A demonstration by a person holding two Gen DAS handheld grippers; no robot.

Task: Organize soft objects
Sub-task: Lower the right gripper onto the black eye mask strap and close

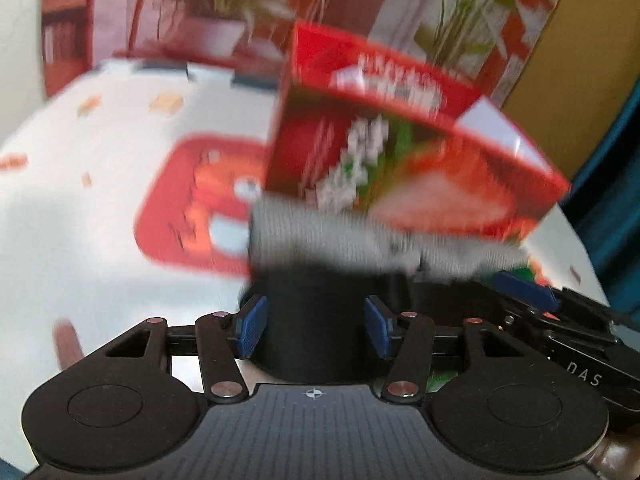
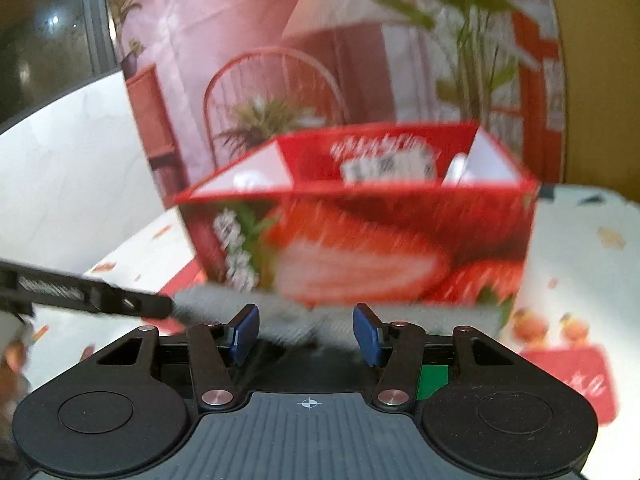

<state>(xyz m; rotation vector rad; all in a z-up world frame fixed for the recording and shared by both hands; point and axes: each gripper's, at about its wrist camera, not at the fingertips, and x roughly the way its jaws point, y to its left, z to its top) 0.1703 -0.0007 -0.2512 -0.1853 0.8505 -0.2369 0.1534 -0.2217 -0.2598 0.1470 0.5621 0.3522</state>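
A red cardboard box (image 2: 360, 240) is showing printed strawberries; a grey-and-black knitted sock (image 1: 320, 248) is lying on a white orange-speckled tablecloth (image 1: 80, 220).

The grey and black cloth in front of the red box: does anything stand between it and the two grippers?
Nothing visible does. The cloth lies right ahead of the left gripper and right gripper, against the red box.

A white tablecloth-covered surface (image 1: 100, 216), dotted with small orange printed motifs and a large red printed panel (image 1: 196, 204), carries an open red cardboard box with strawberry pictures (image 2: 360, 236) on its sides. A grey knitted soft item (image 1: 340, 236) with a black part lies on the surface directly in front of the box, against its base. All of it is blurred. Whether a small green patch (image 2: 434, 378) near the cloth is an object cannot be told.
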